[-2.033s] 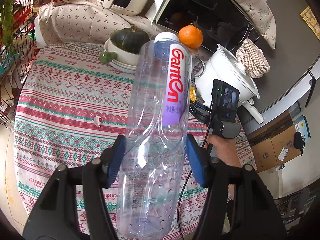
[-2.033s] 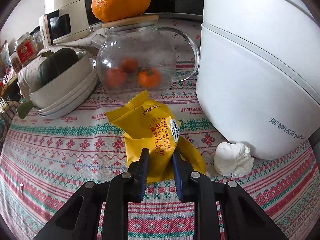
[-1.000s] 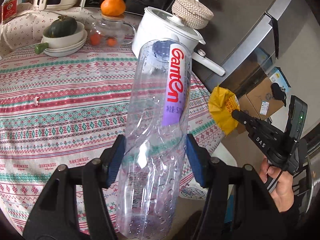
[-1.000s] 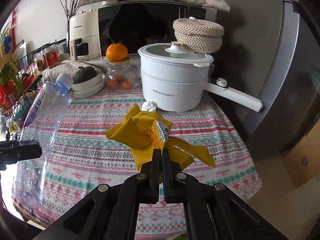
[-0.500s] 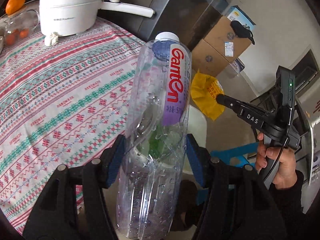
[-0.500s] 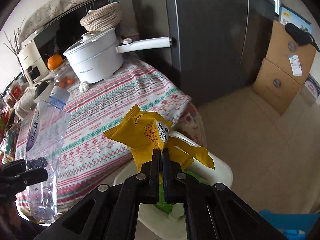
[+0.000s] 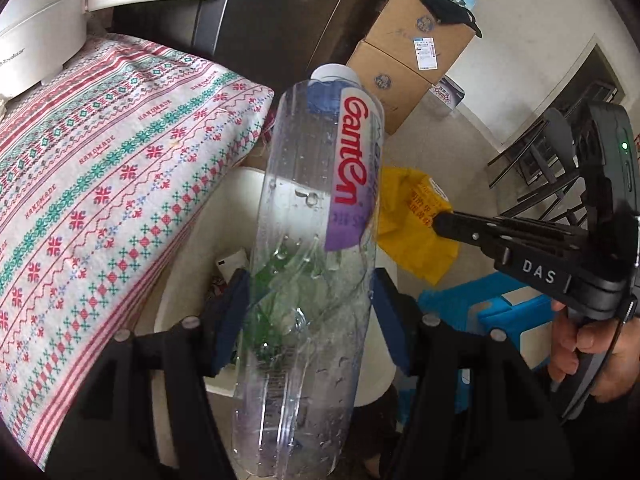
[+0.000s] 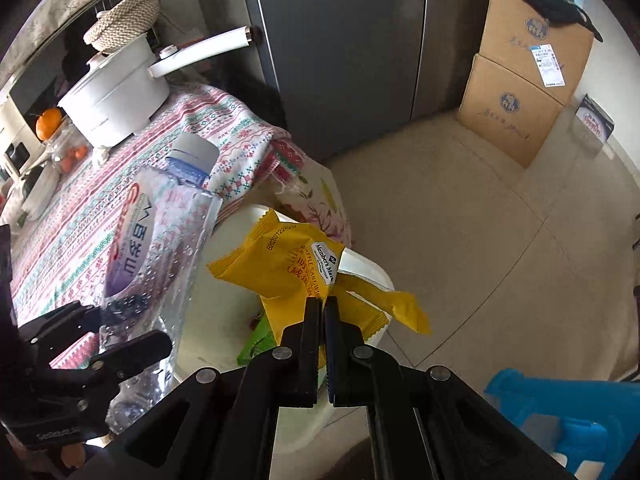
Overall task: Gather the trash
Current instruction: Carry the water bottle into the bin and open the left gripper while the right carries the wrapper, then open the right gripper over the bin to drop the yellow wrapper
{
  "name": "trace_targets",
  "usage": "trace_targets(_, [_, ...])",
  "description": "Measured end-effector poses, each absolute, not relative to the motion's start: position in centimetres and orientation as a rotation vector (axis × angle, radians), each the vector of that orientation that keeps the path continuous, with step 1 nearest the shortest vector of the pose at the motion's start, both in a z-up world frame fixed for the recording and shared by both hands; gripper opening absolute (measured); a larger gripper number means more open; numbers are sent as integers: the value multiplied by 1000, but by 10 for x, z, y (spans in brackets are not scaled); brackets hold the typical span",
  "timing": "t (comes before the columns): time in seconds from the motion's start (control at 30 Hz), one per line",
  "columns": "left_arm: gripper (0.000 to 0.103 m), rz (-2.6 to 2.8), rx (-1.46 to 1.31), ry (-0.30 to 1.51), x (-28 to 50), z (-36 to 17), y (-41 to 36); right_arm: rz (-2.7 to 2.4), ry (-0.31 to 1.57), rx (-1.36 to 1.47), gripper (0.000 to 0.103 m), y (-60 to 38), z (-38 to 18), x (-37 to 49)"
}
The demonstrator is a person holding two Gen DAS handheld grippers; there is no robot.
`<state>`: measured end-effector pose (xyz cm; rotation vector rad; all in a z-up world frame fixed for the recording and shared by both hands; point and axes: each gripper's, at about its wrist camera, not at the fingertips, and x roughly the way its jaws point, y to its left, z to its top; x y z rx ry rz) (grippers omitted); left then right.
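Note:
My left gripper [image 7: 312,300] is shut on an empty clear plastic bottle [image 7: 320,240] with a red and purple label, held above a white trash bin [image 7: 184,280] on the floor beside the table. The bottle also shows in the right wrist view [image 8: 160,248], with the left gripper [image 8: 120,332] on it. My right gripper [image 8: 322,304] is shut on a yellow snack wrapper [image 8: 296,268] over the bin [image 8: 360,268]. In the left wrist view the wrapper [image 7: 412,216] hangs from the right gripper [image 7: 440,220]. Green trash [image 8: 256,340] lies in the bin.
A table with a patterned cloth [image 7: 100,168] stands left of the bin, with a white pot [image 8: 116,88] on it. A dark fridge [image 8: 340,40], stacked cardboard boxes [image 8: 520,80] and a blue stool [image 8: 568,420] surround the tiled floor [image 8: 460,220].
Both grippers have moved away from the table and down toward the bin, still holding the bottle and the wrapper. The bin now lies directly under both.

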<state>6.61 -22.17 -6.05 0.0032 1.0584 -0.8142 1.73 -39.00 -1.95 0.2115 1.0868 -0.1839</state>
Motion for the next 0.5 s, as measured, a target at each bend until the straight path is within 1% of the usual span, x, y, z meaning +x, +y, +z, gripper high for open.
trace_targets(0.1, [64,-799,5,1037,70,-69,-224,-189,1097,205,3,-393,-23,17])
trace_targets(0.2, [65,-787,-3,1058,76,-77,-225,-190,1106,206,3,-395,-25,17])
trace_targets(0.27, [69,-755,7,1056,77,-76,-222,-191,1108,206,4,-397,-25,17])
trace_targets(0.33, [76,-719,24,1045,77,-72,-218,-193,1111,211,4,-399,-25,17])
trace_targets(0.5, [78,-667,58,1028,78,-63,-204,-187,1124,217,4,-400,-30,22])
